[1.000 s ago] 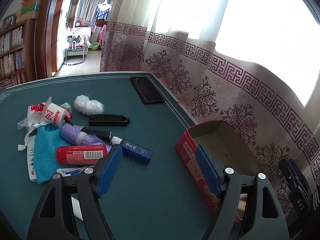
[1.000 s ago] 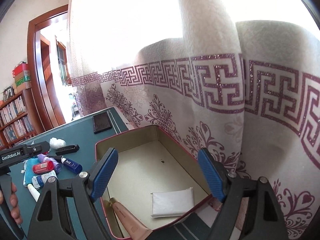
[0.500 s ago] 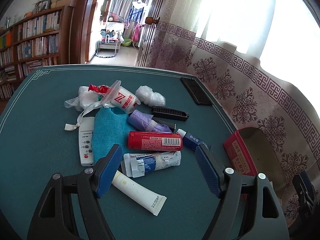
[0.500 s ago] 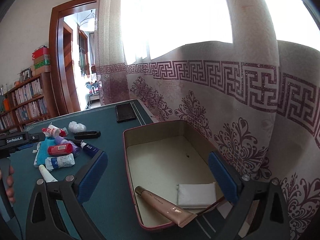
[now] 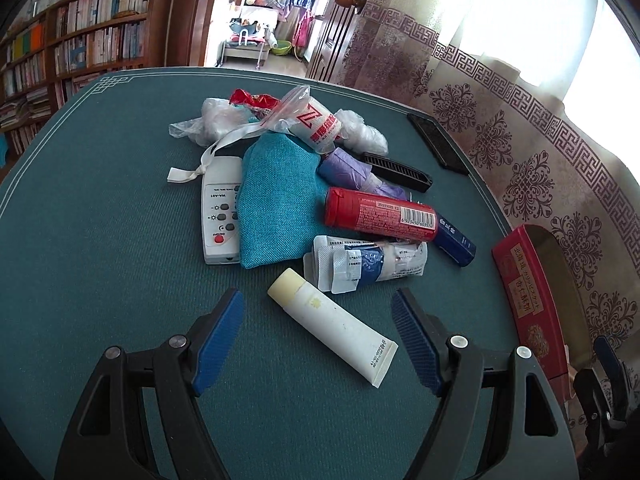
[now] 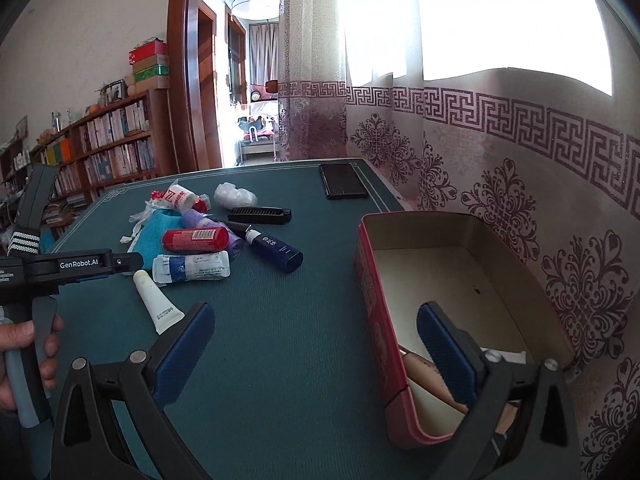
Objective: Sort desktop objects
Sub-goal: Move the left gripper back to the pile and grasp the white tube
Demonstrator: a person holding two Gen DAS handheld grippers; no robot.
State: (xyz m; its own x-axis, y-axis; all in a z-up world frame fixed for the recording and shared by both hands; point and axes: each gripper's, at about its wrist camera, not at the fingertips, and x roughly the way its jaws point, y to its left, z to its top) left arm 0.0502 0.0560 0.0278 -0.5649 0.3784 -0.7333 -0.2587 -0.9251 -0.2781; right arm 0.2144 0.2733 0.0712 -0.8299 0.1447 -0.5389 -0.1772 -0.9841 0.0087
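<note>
Above the tube [image 5: 332, 328] we are holding the left gripper [image 5: 318, 338] apart; the right gripper [image 6: 314, 354] is gaping empty beside the tin [image 6: 374, 300].

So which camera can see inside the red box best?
The right wrist view: it looks down into the open red box, showing its pale floor and things at the near end. The left wrist view shows the box side-on at the edge, its inside mostly hidden.
</note>
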